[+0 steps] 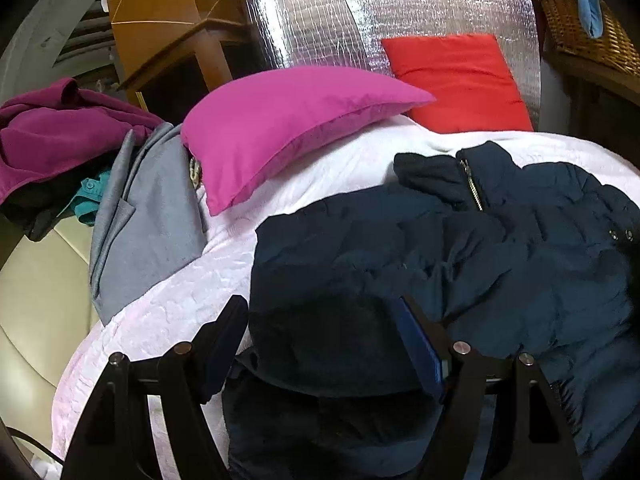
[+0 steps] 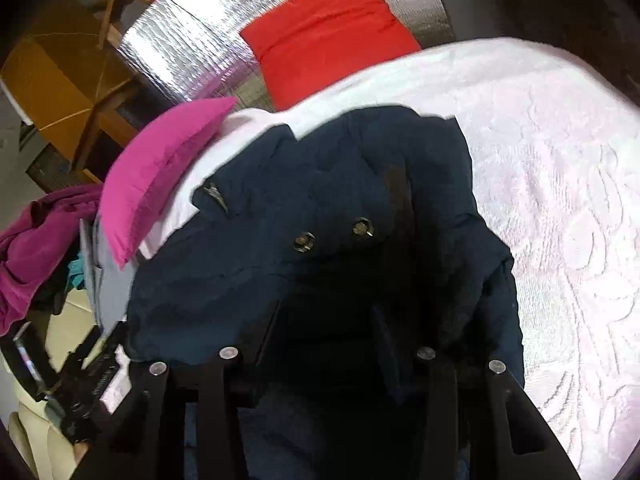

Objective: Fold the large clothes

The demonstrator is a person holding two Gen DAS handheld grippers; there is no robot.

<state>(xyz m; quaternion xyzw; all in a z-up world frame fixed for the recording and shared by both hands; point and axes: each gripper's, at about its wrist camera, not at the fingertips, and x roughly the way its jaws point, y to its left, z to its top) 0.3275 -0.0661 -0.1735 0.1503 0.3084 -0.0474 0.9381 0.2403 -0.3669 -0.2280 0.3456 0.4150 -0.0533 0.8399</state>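
Observation:
A navy padded jacket (image 1: 440,248) with a zip and snap buttons lies crumpled on a white quilted bedspread (image 1: 180,308). My left gripper (image 1: 322,320) is low over the jacket's near left edge. Its jaws stand wide and open, with a dark mound of jacket between them. In the right wrist view the same jacket (image 2: 320,184) fills the middle of the bedspread (image 2: 560,200). My right gripper (image 2: 328,316) is shut on a bunched fold of it below the two snap buttons. Dark cloth partly hides its fingertips.
A pink pillow (image 1: 288,128) and a red pillow (image 1: 460,80) lie at the head, against silver foil sheeting (image 1: 320,20). A grey garment (image 1: 148,220) and a magenta one (image 1: 52,136) hang over the left edge. A wicker basket (image 1: 592,32) stands far right, wooden furniture (image 1: 160,20) far left.

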